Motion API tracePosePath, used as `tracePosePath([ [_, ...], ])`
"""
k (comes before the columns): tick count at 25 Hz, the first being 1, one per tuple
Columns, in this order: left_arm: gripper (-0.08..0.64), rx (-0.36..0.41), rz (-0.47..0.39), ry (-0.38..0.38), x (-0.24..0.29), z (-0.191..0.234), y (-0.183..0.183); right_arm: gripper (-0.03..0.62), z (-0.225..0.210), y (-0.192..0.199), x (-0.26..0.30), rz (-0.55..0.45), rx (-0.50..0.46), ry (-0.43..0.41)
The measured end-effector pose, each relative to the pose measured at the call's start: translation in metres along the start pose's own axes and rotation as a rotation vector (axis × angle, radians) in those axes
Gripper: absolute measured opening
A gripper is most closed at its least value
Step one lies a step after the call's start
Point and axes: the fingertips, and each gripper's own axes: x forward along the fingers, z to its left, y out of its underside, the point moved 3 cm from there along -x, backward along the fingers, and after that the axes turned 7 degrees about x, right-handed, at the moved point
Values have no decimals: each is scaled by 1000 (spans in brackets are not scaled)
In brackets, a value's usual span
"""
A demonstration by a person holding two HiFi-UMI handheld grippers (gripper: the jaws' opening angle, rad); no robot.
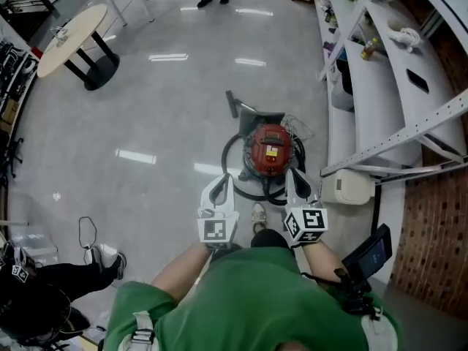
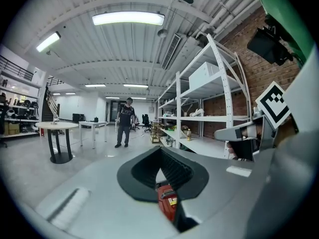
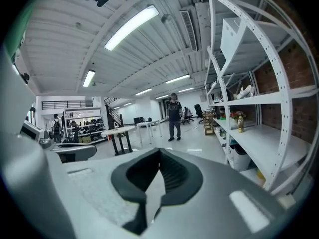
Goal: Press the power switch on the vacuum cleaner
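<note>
Vacuum cleaner on floor ahead (shelving right).

A green shirt is worn, and the grey hand-held grippers carry black-and-white marker cubes.

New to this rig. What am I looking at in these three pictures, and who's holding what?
No robot: a person holds a left gripper and a right gripper, one per hand. The head view looks steeply down from a camera on the person's head; the other two come from cameras riding on each gripper, looking along its fingers. Both pairs of fingers are closed and hold nothing. On the floor just ahead stands a red vacuum cleaner, black hose looped round its front, beside white shelving.
</note>
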Motion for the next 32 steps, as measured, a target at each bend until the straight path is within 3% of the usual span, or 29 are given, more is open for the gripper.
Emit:
tracePosePath([
  [9, 6, -19, 70, 33, 83, -31, 31, 3, -65, 29, 53, 105, 60, -1],
  [18, 8, -16, 171, 34, 138, -51, 77, 3, -109, 60, 92, 178, 54, 0],
  [32, 8, -28, 324, 95, 208, -74, 183, 3, -164, 166, 150, 342, 59, 14],
])
